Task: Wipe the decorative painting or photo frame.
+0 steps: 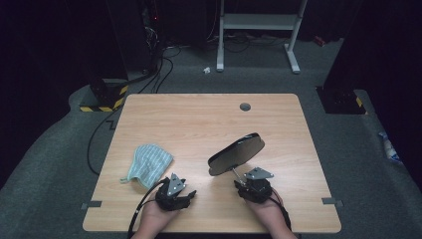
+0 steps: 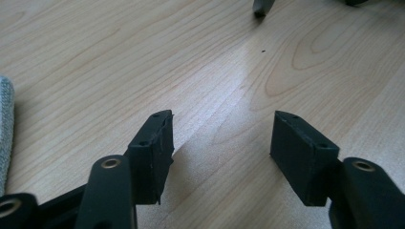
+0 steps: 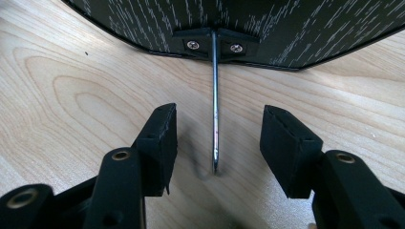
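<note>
A dark room with grey carpet surrounds a pale wood table (image 1: pixel 209 117), its far half bare. The mirror (image 1: pixel 236 153) stands tilted just right of centre, propped on a thin metal rod (image 3: pixel 215 102). The right gripper (image 1: pixel 242 182) sits near the front edge, jaws apart with the rod between them, untouched. The left gripper (image 1: pixel 191 194) lies beside it near the same edge, jaws open over bare wood. A cloth (image 1: pixel 148 162) lies left, well inside the table's side edge.
</note>
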`<state>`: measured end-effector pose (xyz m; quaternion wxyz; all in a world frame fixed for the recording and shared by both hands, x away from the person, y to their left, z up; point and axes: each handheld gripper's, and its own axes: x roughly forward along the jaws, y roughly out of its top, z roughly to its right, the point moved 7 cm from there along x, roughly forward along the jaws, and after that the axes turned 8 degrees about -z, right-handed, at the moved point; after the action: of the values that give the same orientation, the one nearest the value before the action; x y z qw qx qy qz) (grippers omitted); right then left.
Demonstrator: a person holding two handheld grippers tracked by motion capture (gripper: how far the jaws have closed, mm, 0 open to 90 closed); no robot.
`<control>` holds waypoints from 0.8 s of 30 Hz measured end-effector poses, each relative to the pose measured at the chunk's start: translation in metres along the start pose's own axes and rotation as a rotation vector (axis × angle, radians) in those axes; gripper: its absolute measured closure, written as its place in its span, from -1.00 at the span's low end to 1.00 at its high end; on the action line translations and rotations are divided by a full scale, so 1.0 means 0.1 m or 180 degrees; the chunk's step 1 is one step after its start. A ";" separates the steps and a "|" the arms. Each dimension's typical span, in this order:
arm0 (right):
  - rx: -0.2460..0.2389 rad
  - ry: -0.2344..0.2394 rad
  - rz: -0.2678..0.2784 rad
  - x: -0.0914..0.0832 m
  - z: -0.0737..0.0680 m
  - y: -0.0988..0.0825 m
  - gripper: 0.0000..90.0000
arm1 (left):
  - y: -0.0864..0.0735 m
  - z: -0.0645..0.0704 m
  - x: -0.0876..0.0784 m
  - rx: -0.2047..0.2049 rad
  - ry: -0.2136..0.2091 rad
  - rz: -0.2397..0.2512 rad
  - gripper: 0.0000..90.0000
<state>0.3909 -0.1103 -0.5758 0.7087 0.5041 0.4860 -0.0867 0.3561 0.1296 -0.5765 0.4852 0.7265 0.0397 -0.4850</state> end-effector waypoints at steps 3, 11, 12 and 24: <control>0.0014 -0.0005 -0.0007 0.00 0.01 0.00 -0.07 | 0.00 -0.03 0.02 -0.0141 -0.0116 -0.0056 -0.25; 0.0152 0.0041 -0.0045 0.01 0.04 0.00 -0.46 | 0.00 -0.05 0.04 -0.0212 -0.0064 -0.0103 -0.50; 0.0173 0.0056 -0.0035 0.01 0.05 0.00 -0.48 | 0.00 -0.05 0.04 -0.0212 -0.0063 -0.0105 -0.51; 0.0219 0.0101 0.0162 -0.09 0.07 0.01 -0.49 | 0.01 -0.06 0.05 -0.0188 -0.0058 -0.0099 -0.49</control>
<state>0.3910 -0.1186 -0.5685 0.6852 0.5416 0.4809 -0.0773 0.3635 0.1312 -0.5790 0.4992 0.7067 0.0609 -0.4977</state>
